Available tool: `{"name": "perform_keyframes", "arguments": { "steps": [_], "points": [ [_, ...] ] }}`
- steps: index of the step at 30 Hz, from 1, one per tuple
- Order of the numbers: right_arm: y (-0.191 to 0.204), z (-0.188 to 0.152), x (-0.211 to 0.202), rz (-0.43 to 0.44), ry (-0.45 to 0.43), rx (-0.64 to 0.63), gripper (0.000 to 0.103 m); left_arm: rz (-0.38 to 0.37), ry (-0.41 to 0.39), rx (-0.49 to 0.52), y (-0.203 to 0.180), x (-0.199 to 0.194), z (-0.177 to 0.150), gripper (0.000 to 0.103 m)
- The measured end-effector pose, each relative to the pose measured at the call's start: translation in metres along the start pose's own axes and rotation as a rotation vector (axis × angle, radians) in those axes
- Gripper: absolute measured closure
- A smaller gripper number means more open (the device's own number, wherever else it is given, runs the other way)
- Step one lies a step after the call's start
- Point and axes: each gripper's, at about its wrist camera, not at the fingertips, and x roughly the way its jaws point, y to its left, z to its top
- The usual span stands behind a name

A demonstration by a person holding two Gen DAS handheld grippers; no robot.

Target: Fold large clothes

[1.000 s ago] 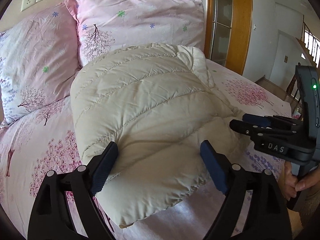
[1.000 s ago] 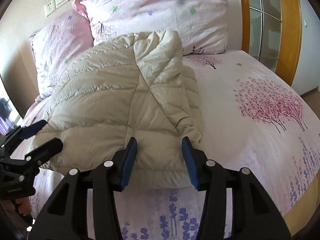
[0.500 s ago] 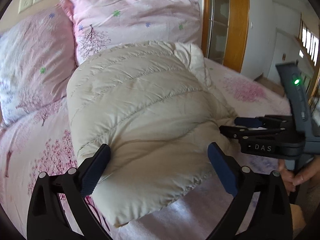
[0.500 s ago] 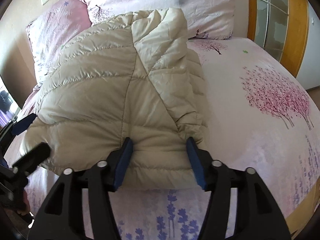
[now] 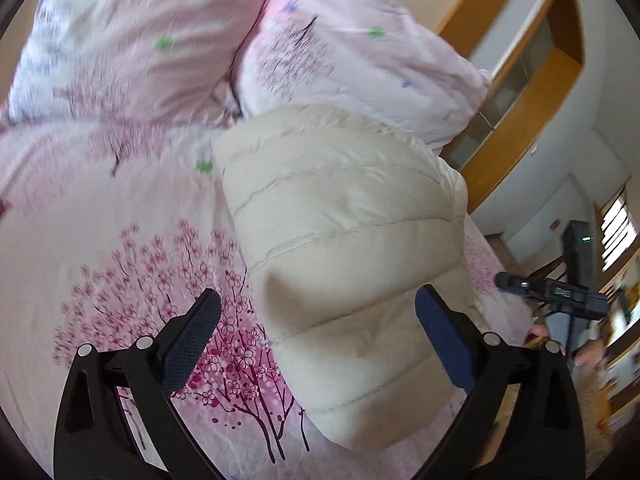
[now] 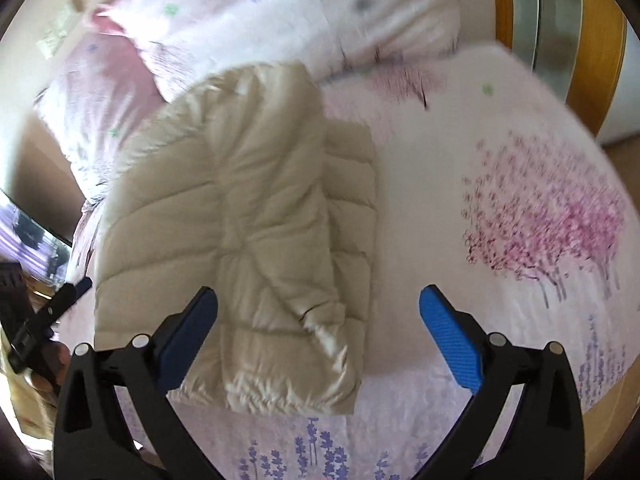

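Note:
A cream quilted down jacket (image 5: pixel 344 240) lies folded into a thick bundle on the pink flowered bed sheet (image 5: pixel 100 208). It also shows in the right wrist view (image 6: pixel 240 248), a sleeve folded over its top. My left gripper (image 5: pixel 318 316) is open and empty, above the jacket's near left edge. My right gripper (image 6: pixel 318 316) is open and empty, above the jacket's near right corner. The right gripper also shows at the right of the left wrist view (image 5: pixel 560 294), and the left gripper at the left edge of the right wrist view (image 6: pixel 52 312).
Two pink flowered pillows (image 5: pixel 360 52) lean at the head of the bed behind the jacket. A wooden-framed cabinet (image 5: pixel 520 92) stands at the bed's right side. The bed's near edge (image 6: pixel 600 412) runs just below my right gripper.
Both grippers opened wider, let go of the jacket and lifted away, tilting. The jacket now rests flatter on the bed.

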Motion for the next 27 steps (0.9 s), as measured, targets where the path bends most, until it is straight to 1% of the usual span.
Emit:
{"name": "perform_keyframes", "arguments": {
  "steps": [3,7,11,12,16,18,23,25,27],
  "points": [
    [-0.012,0.015,0.013,0.109,0.001,0.036,0.002,-0.06,0.032,-0.056,0.011,0.009,0.002,0.004],
    [-0.034,0.033,0.047,0.286,0.09,0.154,0.002,-0.128,0.088,-0.137,0.025,0.029,0.008,0.004],
    [-0.05,0.044,0.073,0.386,0.146,0.223,0.002,-0.188,0.107,-0.185,0.031,0.041,0.009,0.005],
    [-0.053,0.045,0.079,0.407,0.154,0.228,0.002,-0.245,0.038,-0.189,0.032,0.044,0.01,0.005],
    [-0.059,0.049,0.095,0.451,0.178,0.226,0.002,-0.27,0.059,-0.203,0.034,0.056,0.011,0.005],
    [-0.058,0.053,0.097,0.475,0.179,0.2,0.002,-0.287,0.07,-0.21,0.036,0.063,0.011,0.005],
    [-0.041,0.061,0.111,0.531,0.228,0.091,0.002,-0.329,0.088,-0.224,0.04,0.075,0.013,0.004],
    [-0.034,0.063,0.116,0.549,0.24,0.065,0.002,-0.339,0.097,-0.23,0.041,0.08,0.013,0.004],
    [-0.029,0.064,0.121,0.586,0.259,0.058,0.002,-0.35,0.106,-0.238,0.042,0.084,0.013,0.004]
  ]
}}
